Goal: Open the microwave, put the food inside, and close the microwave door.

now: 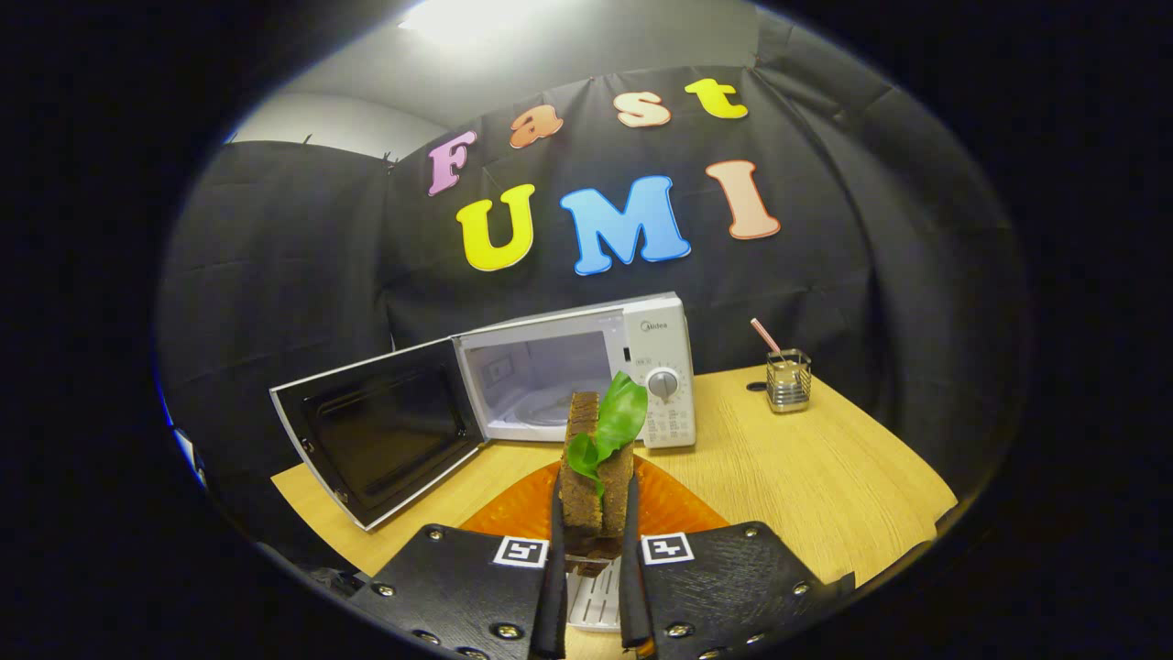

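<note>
A sandwich (pixel 594 463) of brown bread with a green leaf sticking out stands on edge between my fingers, and my gripper (pixel 593 518) is shut on it. It is held just above an orange plate (pixel 674 509) on the wooden table. Beyond the sandwich stands a white microwave (pixel 655 367) with its door (pixel 376 431) swung wide open to the left. The cavity (pixel 541 385) is lit and its turntable is bare.
A small glass holder (pixel 788 379) with a pink straw stands on the wooden table (pixel 806 467) to the right of the microwave. The table's front and left edges lie close to the open door. Black cloth walls close the booth behind.
</note>
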{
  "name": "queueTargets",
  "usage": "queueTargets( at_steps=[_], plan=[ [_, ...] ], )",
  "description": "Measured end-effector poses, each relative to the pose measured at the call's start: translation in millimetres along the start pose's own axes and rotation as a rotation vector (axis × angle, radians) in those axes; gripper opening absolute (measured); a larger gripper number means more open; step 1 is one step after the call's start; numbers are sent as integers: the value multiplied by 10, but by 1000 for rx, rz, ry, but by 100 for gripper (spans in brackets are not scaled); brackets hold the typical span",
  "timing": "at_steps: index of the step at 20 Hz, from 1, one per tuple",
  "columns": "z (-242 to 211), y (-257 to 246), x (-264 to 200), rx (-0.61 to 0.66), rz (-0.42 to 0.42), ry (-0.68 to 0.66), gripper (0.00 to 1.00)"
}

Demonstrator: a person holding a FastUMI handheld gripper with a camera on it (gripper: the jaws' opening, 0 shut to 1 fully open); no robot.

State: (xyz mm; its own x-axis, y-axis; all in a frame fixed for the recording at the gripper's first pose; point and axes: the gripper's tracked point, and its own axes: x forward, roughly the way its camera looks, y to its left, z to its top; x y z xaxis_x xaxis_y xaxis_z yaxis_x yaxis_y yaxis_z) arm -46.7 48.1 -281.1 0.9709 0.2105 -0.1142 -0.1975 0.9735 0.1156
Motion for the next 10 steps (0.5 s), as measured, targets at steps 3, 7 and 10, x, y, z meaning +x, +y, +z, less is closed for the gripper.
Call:
queueTargets(
  at_steps=[3,7,10],
  plan=[
    [285,135,194,-65,-14,-60,23],
    [468,333,519,-141,-44,-106,22],
    [511,472,775,-155,-43,-119,23]
  ],
)
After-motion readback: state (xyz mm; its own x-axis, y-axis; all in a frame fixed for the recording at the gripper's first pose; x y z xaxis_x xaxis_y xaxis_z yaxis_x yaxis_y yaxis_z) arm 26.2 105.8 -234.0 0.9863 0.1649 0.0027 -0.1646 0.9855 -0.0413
